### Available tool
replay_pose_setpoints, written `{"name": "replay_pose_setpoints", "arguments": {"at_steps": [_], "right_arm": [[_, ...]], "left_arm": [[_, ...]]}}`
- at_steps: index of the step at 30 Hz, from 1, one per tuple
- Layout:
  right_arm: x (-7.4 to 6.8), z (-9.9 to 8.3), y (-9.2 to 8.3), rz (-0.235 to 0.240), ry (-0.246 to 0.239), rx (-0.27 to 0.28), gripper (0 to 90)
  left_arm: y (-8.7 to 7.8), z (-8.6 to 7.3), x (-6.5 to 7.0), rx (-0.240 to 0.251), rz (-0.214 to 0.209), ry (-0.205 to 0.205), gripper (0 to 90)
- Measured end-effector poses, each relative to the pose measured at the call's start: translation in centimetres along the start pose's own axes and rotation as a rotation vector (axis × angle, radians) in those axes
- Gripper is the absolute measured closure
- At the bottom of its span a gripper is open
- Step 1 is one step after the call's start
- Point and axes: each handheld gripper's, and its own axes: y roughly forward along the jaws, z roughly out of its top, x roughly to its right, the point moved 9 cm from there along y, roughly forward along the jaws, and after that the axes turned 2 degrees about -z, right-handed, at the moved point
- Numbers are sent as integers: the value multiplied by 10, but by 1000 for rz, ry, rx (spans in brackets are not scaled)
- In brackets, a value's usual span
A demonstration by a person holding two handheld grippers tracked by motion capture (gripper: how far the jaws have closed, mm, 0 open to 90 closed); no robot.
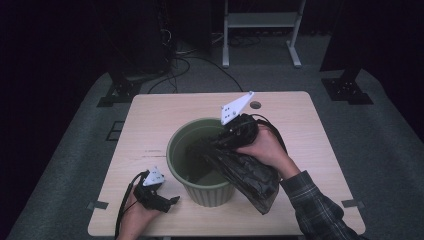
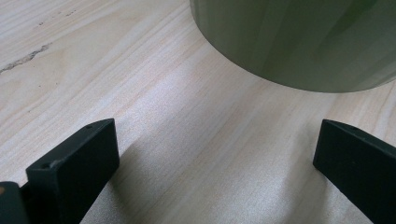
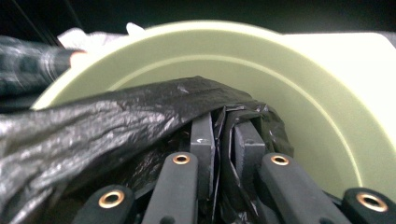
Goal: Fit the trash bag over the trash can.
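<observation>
Inside the green bin point(image 1: 200, 165), the right gripper point(image 3: 223, 135) pinches the black bag point(image 1: 240, 170), seemingly thinly; film could slip free.

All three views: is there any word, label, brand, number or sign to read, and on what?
None: no view shows readable text.
Green bin: plain wall, no label.
Black bag: no print visible.
Grey plate on the right tool: only small holes.
Table: bare wood with scuff marks.
</observation>
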Motion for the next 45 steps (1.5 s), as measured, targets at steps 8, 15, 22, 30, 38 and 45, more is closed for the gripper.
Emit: {"name": "replay_pose_setpoints", "arguments": {"at_steps": [8,15,22,30,38,45], "right_arm": [[-1,-11,12,1,-7,-111,785],[-2,-16,17,12,-6,-155,689],[5,-6,-4,-37,19,-35,516],[12,-16,-48,-98,51,56,477],[15,-48,-84,-152,112,99,466],[23,-83,-104,-166,198,140,466]], "left_arm": [[0,0,0,0,0,0,0],[0,0,0,0,0,0,0],[0,0,0,0,0,0,0],[0,0,0,0,0,0,0],[0,0,0,0,2,-2,0],[0,0,0,0,4,-3,0]]}}
